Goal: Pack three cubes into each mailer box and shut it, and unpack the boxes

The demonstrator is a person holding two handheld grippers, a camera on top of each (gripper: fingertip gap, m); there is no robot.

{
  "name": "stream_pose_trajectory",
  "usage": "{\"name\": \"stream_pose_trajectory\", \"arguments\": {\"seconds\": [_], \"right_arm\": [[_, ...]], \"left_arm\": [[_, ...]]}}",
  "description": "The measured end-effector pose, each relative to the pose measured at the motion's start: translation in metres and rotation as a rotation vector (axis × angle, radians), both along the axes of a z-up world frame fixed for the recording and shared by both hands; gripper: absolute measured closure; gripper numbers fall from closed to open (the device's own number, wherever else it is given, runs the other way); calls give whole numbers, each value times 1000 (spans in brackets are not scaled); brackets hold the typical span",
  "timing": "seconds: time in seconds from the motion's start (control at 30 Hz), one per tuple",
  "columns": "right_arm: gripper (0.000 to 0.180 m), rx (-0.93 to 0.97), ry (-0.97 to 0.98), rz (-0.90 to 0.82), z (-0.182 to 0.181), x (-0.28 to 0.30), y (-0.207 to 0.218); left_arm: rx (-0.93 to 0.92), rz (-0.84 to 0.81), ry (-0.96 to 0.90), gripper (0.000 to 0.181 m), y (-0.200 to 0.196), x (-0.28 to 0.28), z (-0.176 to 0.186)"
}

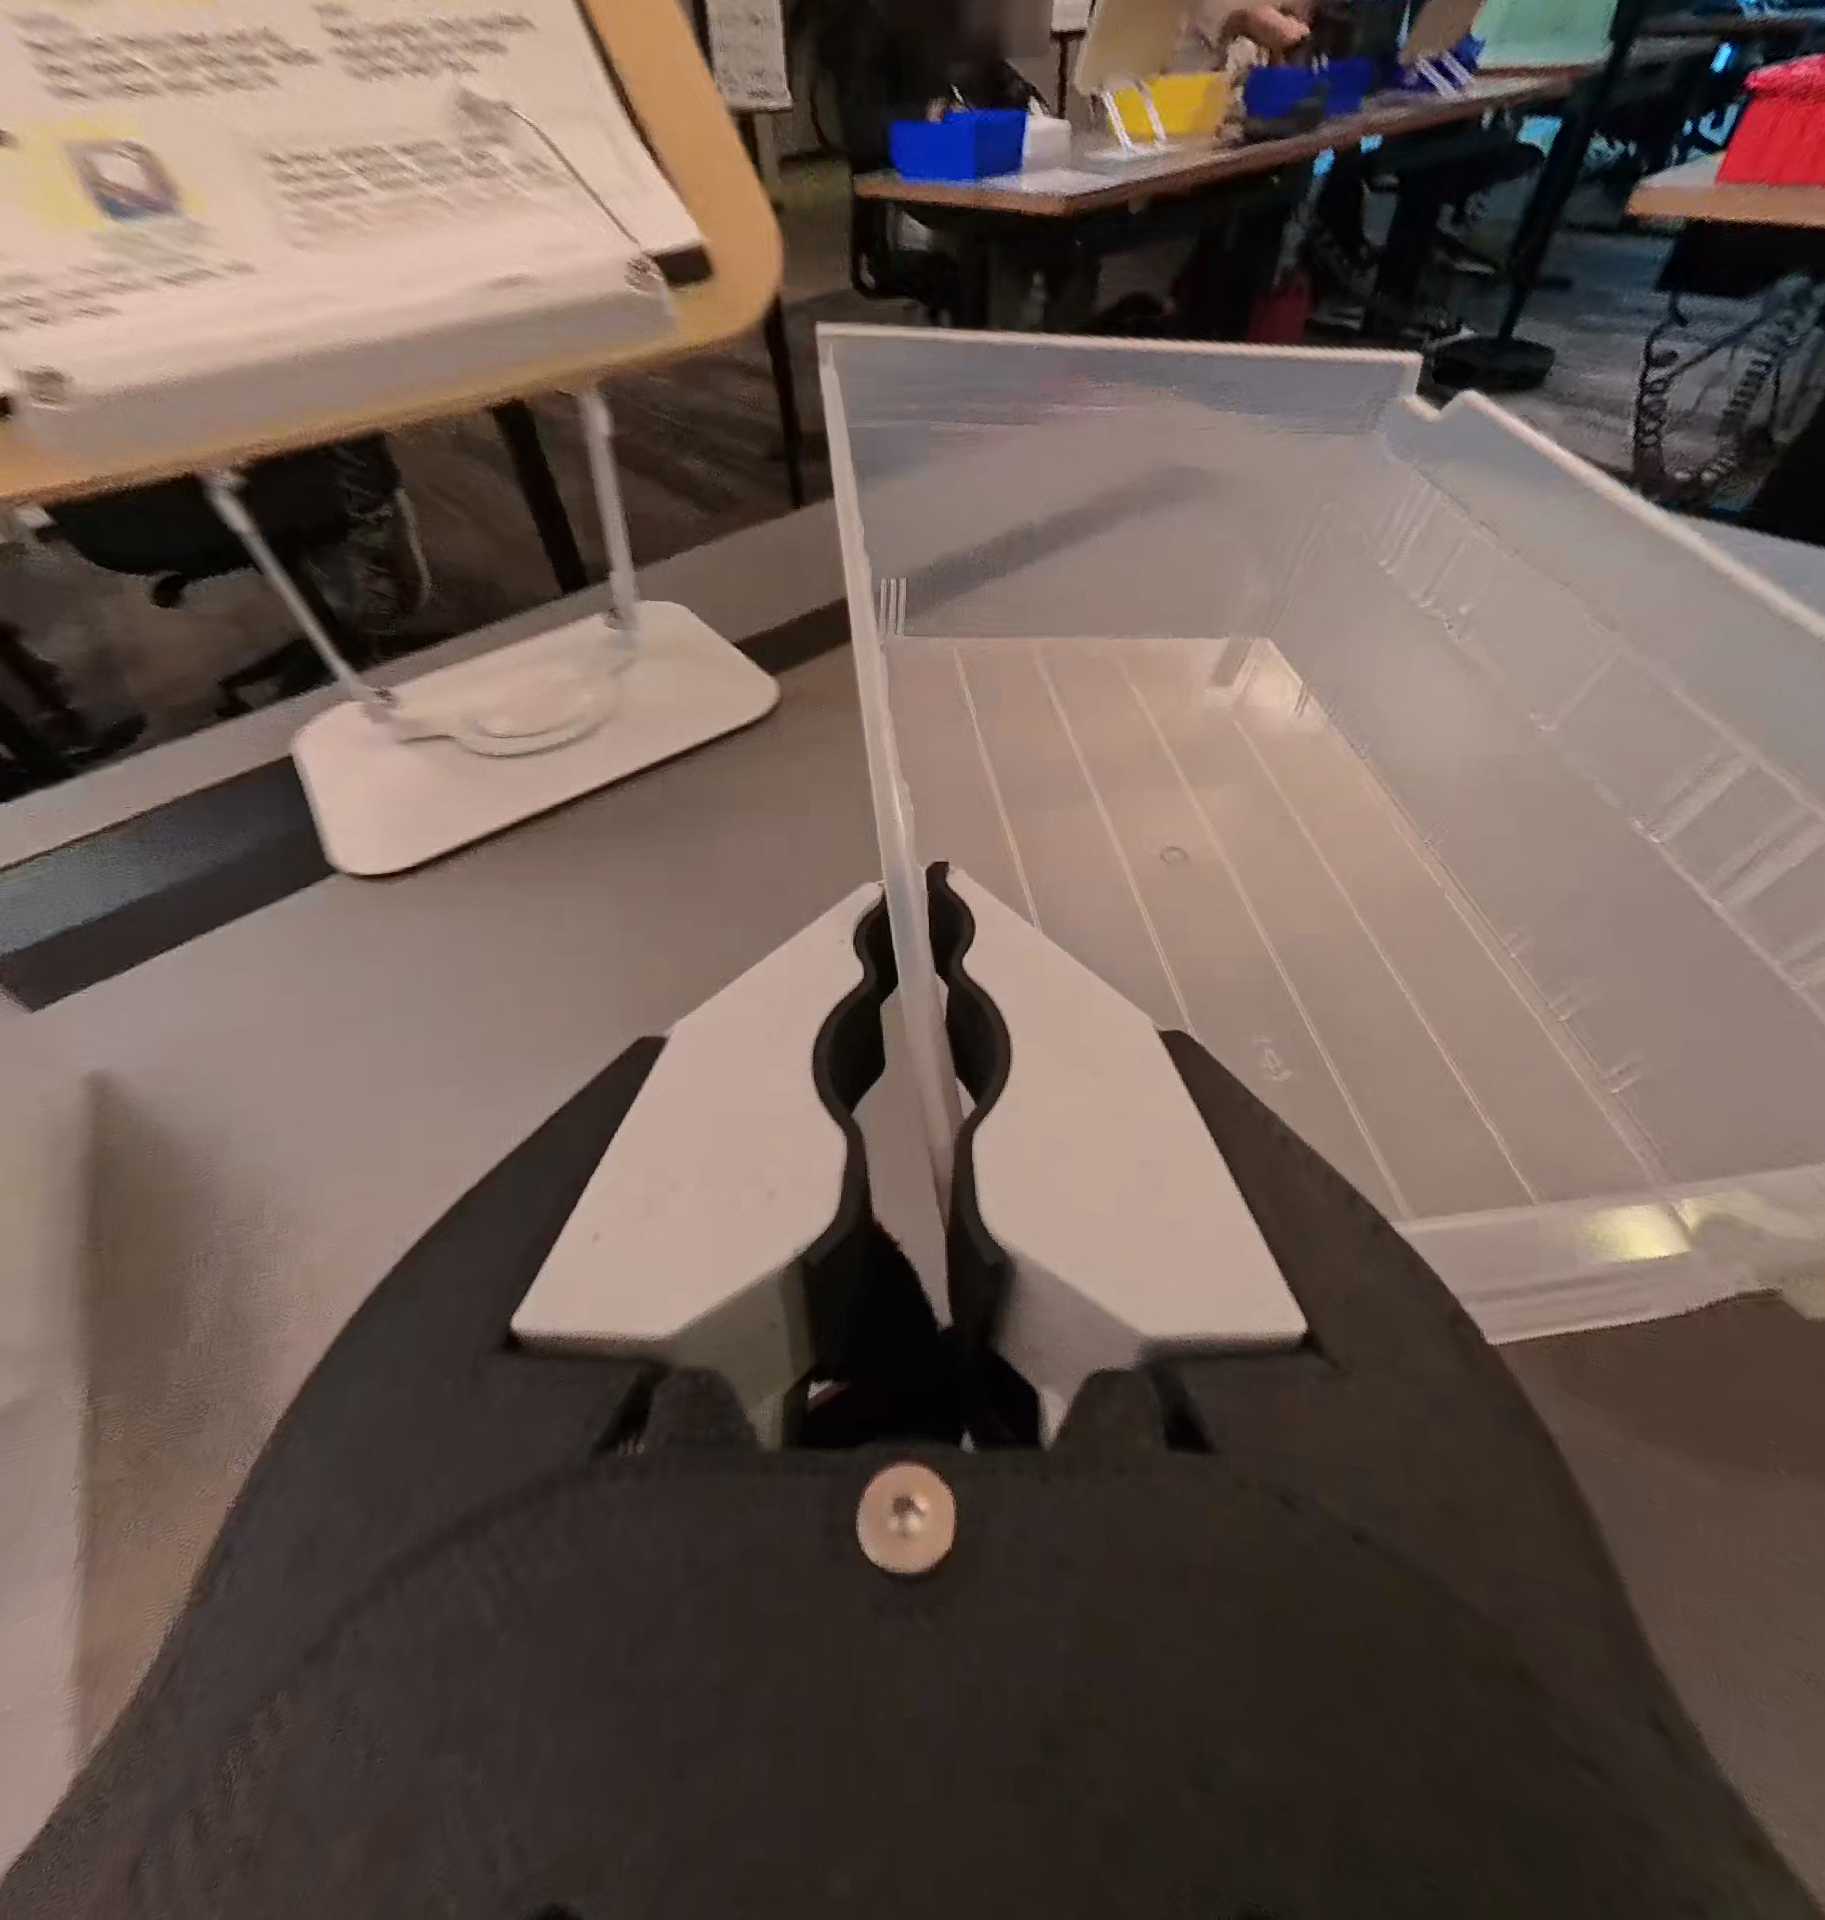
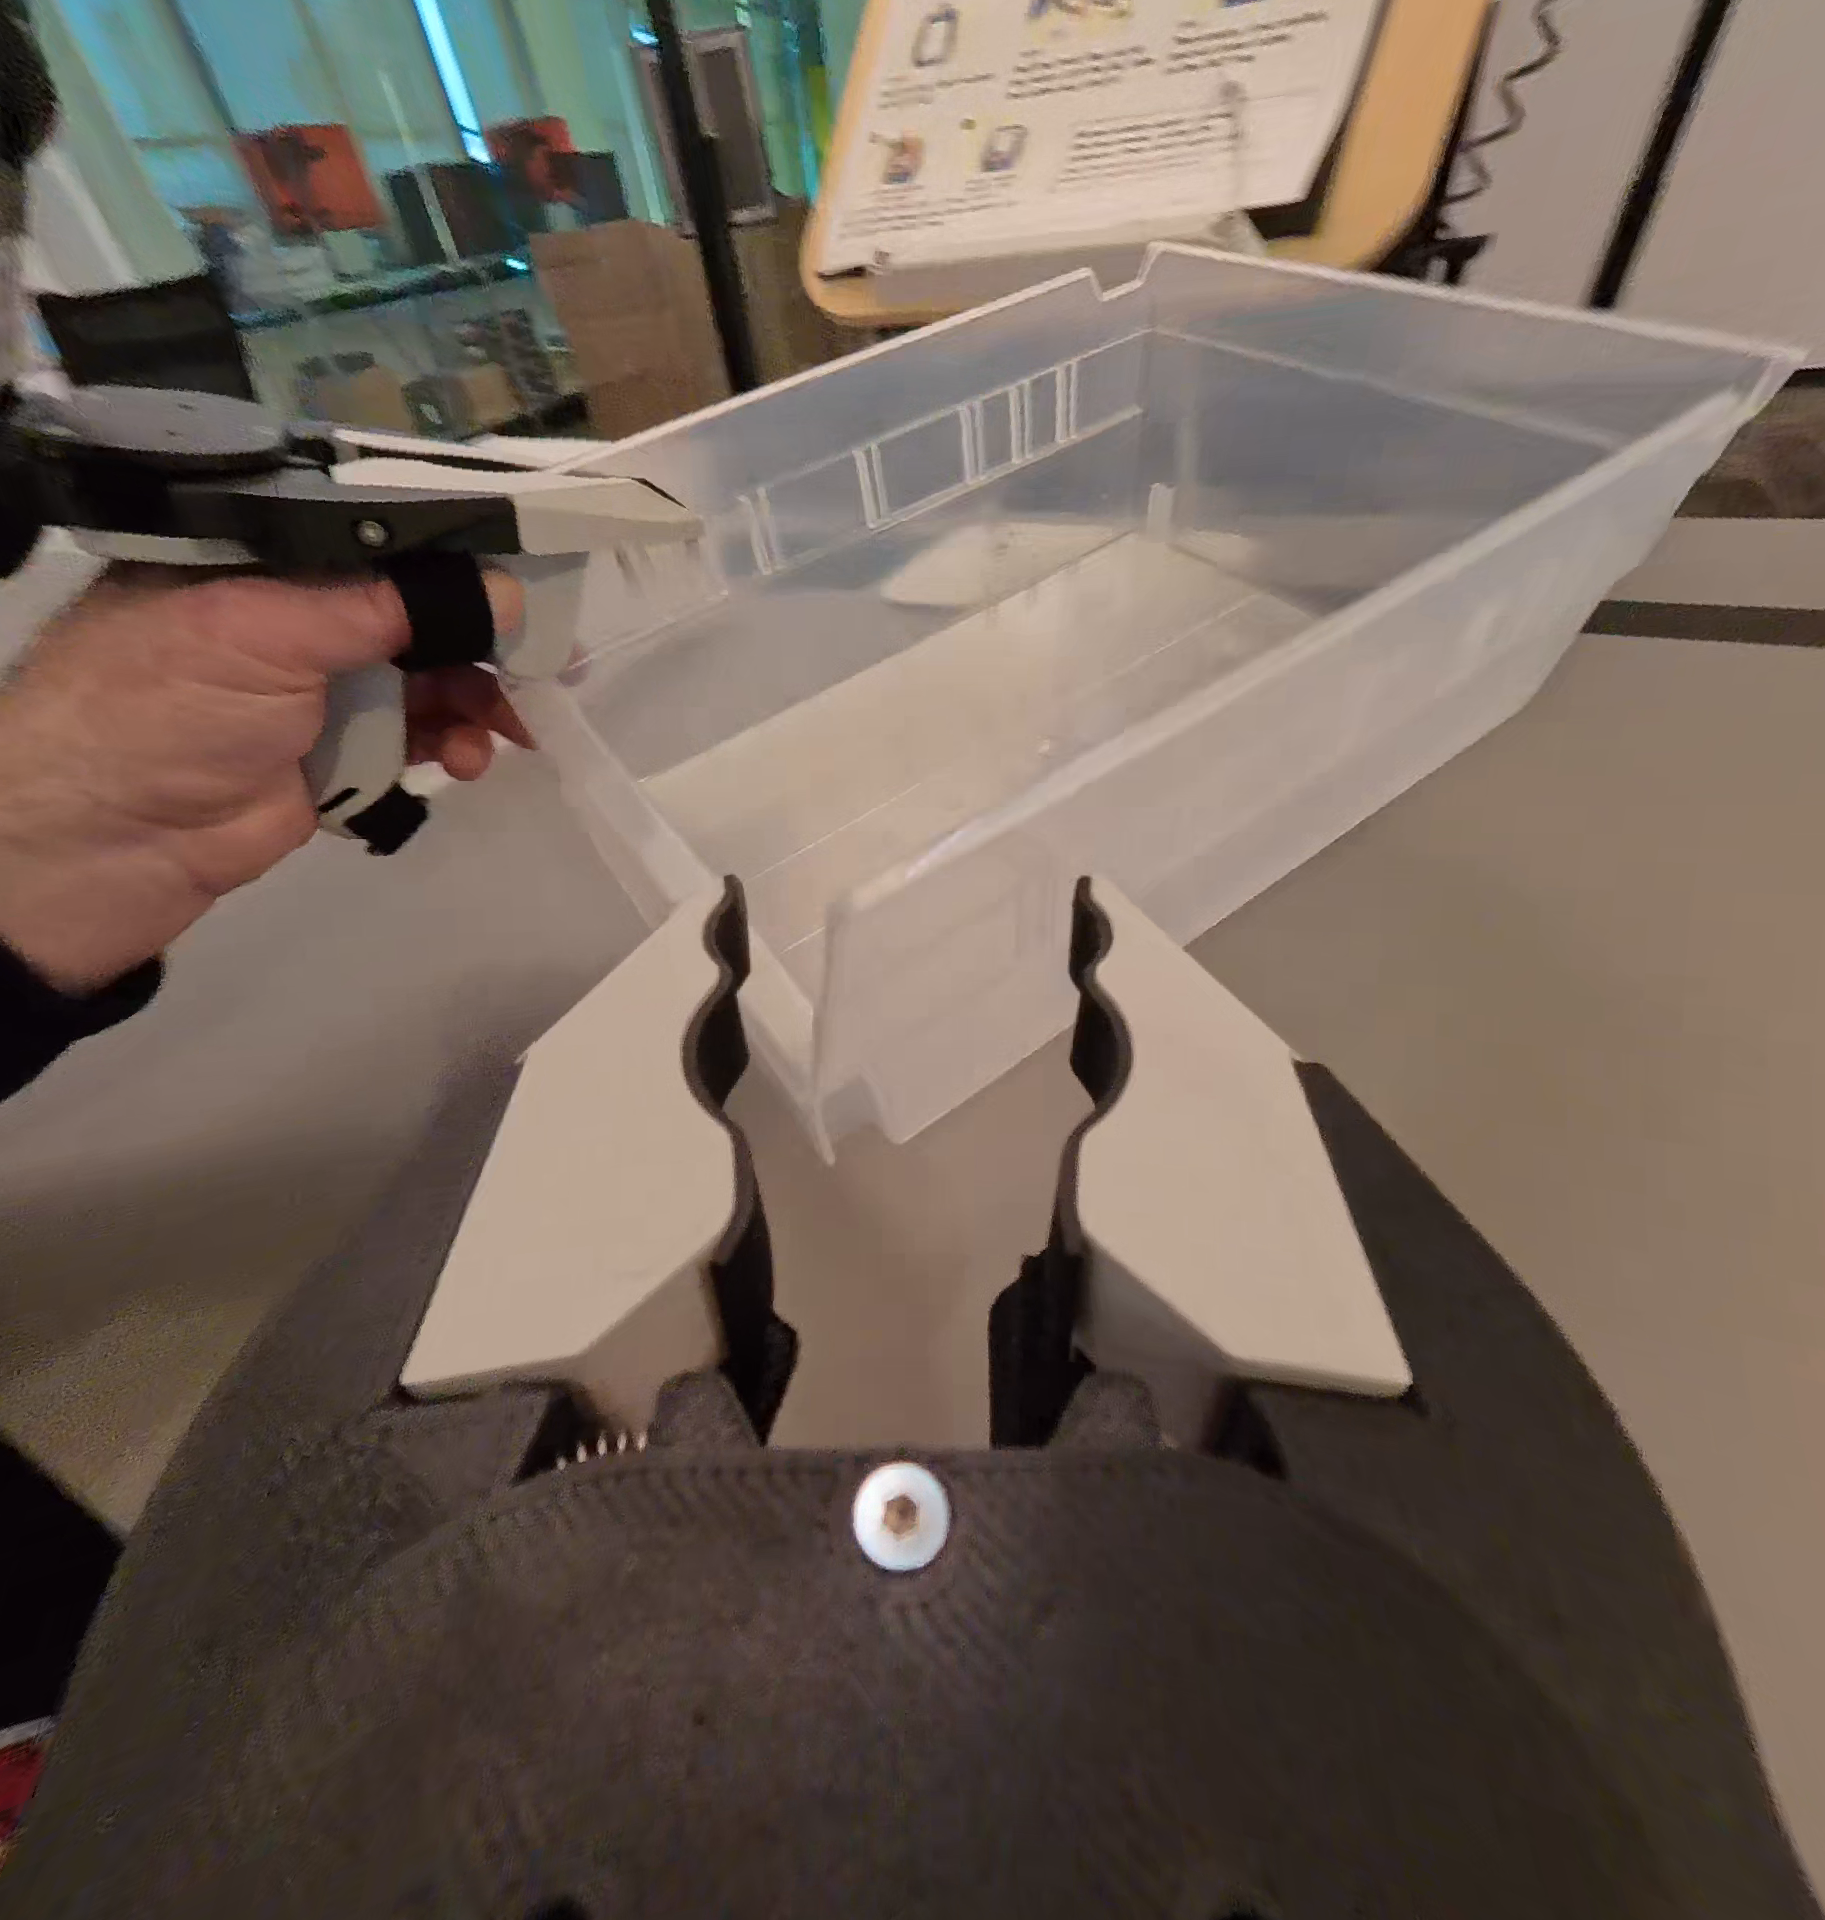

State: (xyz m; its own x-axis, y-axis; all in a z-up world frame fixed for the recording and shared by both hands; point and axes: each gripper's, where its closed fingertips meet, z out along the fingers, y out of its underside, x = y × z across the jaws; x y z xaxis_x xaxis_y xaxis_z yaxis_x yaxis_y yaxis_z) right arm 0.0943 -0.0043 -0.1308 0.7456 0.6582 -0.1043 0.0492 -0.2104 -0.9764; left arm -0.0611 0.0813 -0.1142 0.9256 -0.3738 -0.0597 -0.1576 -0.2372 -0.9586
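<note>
A clear plastic bin [image 1: 1573, 831] with nothing in it stands tilted over the grey table. My left gripper [image 1: 913, 883] is shut on the bin's left side wall, which runs up between the jaws. In the right wrist view the bin [image 2: 1303, 644] lies ahead, and the left gripper [image 2: 669, 504], held by a hand [image 2: 149, 727], clamps its far left wall. My right gripper [image 2: 908, 894] is open, with the bin's near corner between its fingertips [image 2: 1126, 935] and not touching them. No mailer boxes or cubes are in view.
A white document stand [image 1: 534, 748] with printed pages [image 1: 264, 208] stands on the table left of the bin; it also shows behind the bin in the right wrist view [image 2: 1095, 135]. The grey table [image 2: 1510, 1039] extends to the right. Other tables with coloured bins [image 1: 960, 140] are far behind.
</note>
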Motion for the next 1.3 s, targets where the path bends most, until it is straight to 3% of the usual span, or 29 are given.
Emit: {"name": "stream_pose_trajectory", "arguments": {"seconds": [0.1,0.27,0.37,0.9,1.3], "right_arm": [[115,-36,-15,-85,-17,26,18],[144,-75,-57,-221,-36,74,46],[147,-67,-82,-254,-36,94,59],[176,-83,-222,-453,-36,225,175],[177,-128,-150,-387,-37,274,238]], "left_arm": [[-35,-4,9,179,13,30,-18],[-45,-34,0,177,28,68,-35],[-34,-49,-23,175,38,87,-38],[-46,-277,-112,125,58,216,-51],[-63,-277,-151,117,86,268,-50]]}}
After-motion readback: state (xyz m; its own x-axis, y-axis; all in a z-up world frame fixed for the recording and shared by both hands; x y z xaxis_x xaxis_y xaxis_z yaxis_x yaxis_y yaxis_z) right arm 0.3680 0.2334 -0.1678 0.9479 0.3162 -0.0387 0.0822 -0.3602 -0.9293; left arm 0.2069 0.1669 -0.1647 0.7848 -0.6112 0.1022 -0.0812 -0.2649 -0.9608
